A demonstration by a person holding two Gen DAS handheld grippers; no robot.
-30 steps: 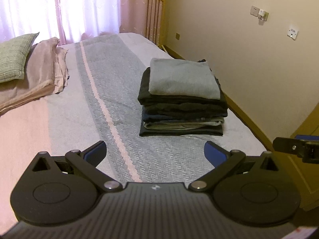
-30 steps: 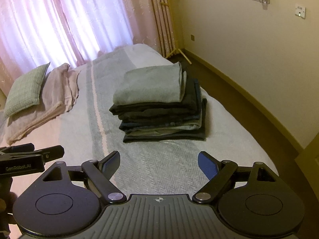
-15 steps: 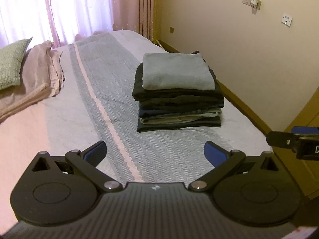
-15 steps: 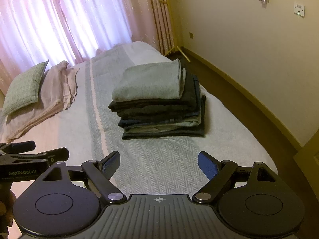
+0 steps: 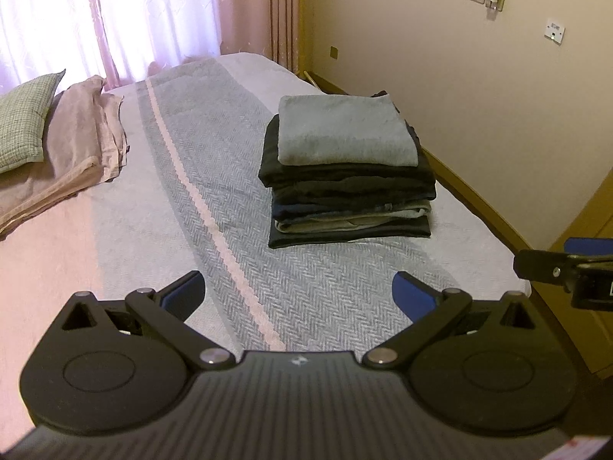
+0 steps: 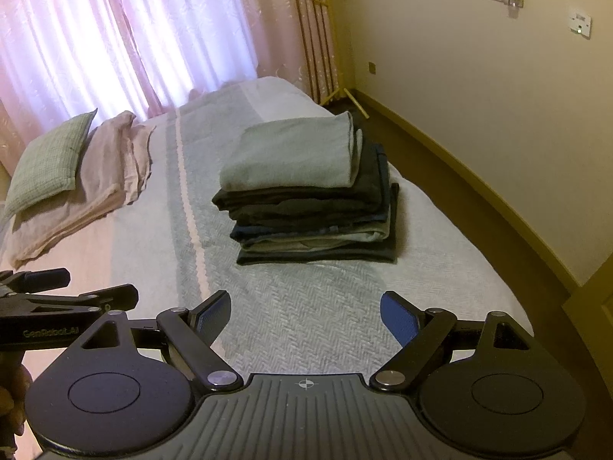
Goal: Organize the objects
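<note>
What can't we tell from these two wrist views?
- Stack of folded clothes: the count of items; dark layers merge in both views.
- Stack's far side: hidden by the grey top towel.
- Wall switches: too small to read.
- Right claw in the left wrist view: cut off by the right edge.
- Green pillow: cut off at the left edge.

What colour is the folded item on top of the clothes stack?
Light grey-blue top item; clearest in the left wrist view.

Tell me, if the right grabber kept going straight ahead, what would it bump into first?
Probably the stack of folded clothes on the bed. The right gripper, open and empty, points at it over bare blanket. If it is angled downward, it might touch the blanket first; depth is unclear.
</note>
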